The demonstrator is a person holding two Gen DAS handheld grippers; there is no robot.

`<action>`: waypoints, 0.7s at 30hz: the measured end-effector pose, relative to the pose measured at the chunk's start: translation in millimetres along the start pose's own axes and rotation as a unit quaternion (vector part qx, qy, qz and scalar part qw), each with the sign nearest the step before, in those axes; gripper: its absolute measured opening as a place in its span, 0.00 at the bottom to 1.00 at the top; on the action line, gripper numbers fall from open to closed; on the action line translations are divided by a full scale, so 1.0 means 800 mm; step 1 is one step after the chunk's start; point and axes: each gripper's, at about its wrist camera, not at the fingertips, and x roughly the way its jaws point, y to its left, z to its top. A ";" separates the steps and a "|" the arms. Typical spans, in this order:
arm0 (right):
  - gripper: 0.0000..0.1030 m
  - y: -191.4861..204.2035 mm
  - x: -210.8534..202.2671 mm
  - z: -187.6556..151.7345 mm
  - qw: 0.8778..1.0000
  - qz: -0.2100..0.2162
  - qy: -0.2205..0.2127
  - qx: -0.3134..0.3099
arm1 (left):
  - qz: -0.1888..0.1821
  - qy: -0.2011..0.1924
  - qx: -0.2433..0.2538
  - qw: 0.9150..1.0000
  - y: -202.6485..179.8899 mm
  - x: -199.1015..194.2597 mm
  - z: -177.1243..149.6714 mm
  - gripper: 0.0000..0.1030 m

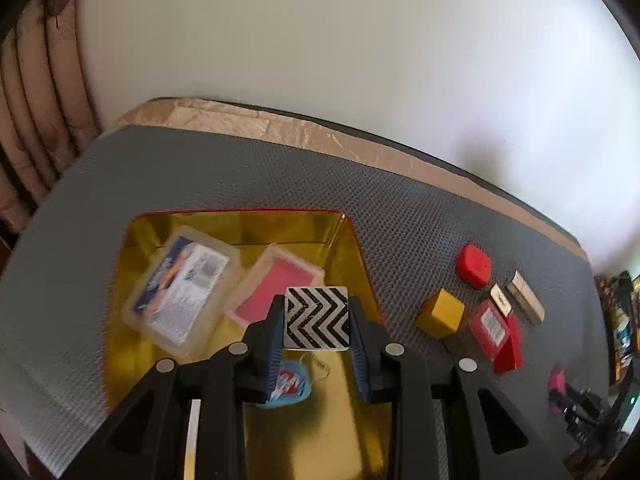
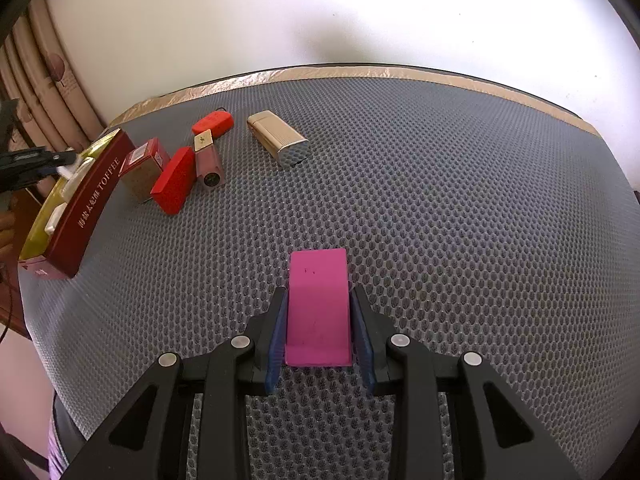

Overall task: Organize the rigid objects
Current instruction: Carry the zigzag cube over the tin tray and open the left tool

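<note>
Grey mesh-mat table (image 2: 400,184): toffee tin (image 2: 86,200) (gold inside), gold lighter (image 2: 278,142), red blocks (image 2: 174,186).

Blue-red trinket (image 1: 289,386) partly hidden behind hand-held gripper finger.

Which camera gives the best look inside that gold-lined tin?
The left wrist view: it looks down into the tin, showing two clear plastic cases inside. The right wrist view catches only its dark red outer wall, seen edge-on at the far left.
</note>
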 end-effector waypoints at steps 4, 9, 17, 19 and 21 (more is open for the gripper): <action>0.28 -0.001 -0.001 -0.001 1.000 0.002 -0.001 0.003 | -0.008 0.009 -0.002 1.000 -0.002 0.017 0.007 0.29; 0.28 0.001 0.000 -0.002 1.000 0.003 -0.002 0.005 | -0.007 0.026 0.005 1.000 -0.009 0.036 0.012 0.29; 0.29 0.004 0.000 -0.004 1.000 0.001 -0.002 0.006 | -0.011 0.058 0.008 0.998 -0.014 0.054 0.010 0.32; 0.29 0.003 -0.001 -0.004 1.000 0.001 -0.002 0.006 | -0.016 0.059 0.003 0.998 -0.012 0.051 0.010 0.33; 0.29 0.004 0.000 -0.003 1.000 0.001 -0.001 0.005 | -0.018 0.051 -0.008 0.999 -0.009 0.041 0.008 0.33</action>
